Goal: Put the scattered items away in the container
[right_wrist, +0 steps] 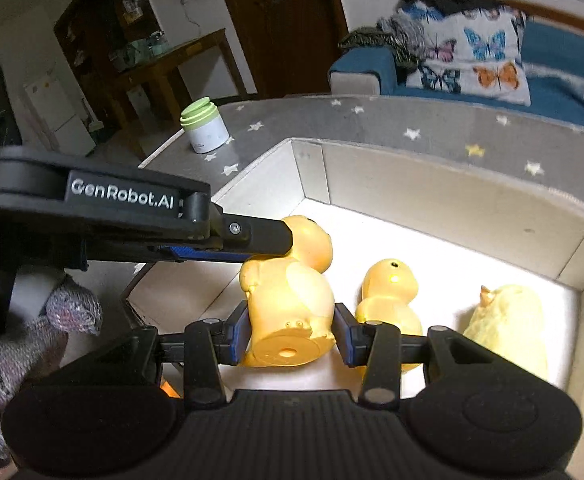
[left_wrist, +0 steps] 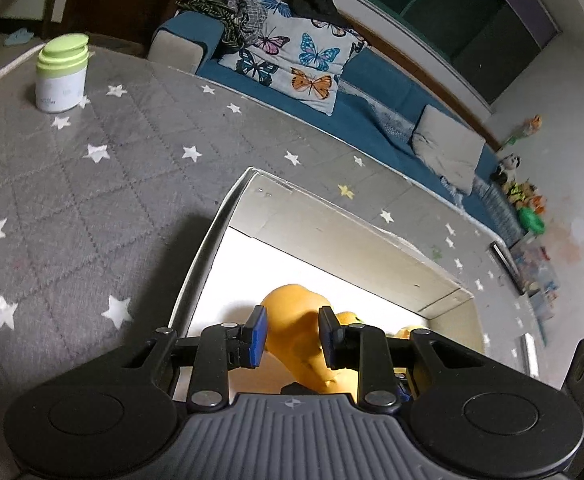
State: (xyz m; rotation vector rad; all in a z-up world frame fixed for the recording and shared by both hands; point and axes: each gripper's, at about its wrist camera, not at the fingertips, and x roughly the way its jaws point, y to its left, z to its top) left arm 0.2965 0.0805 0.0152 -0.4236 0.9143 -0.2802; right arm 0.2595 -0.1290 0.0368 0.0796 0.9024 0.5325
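Observation:
A large yellow rubber duck [right_wrist: 292, 300] lies inside the white box [right_wrist: 452, 208]. My right gripper [right_wrist: 289, 336] is shut on its base end. My left gripper [right_wrist: 267, 240] comes in from the left, its fingers on both sides of the duck's head. In the left wrist view my left gripper [left_wrist: 292, 334] closes around the duck [left_wrist: 296, 320] over the box [left_wrist: 332, 224]. A smaller yellow duck [right_wrist: 390, 296] and a pale fuzzy chick [right_wrist: 508, 320] lie to the right in the box. A white jar with a green lid [right_wrist: 205, 128] stands on the grey star mat, also in the left wrist view [left_wrist: 61, 76].
The box sits on a grey quilted mat with white stars [left_wrist: 91, 184]. A blue sofa with a butterfly pillow [left_wrist: 296, 64] runs behind the mat. Toys [left_wrist: 524, 196] lie along the wall at right. A wooden table [right_wrist: 171, 68] and a door stand at the back.

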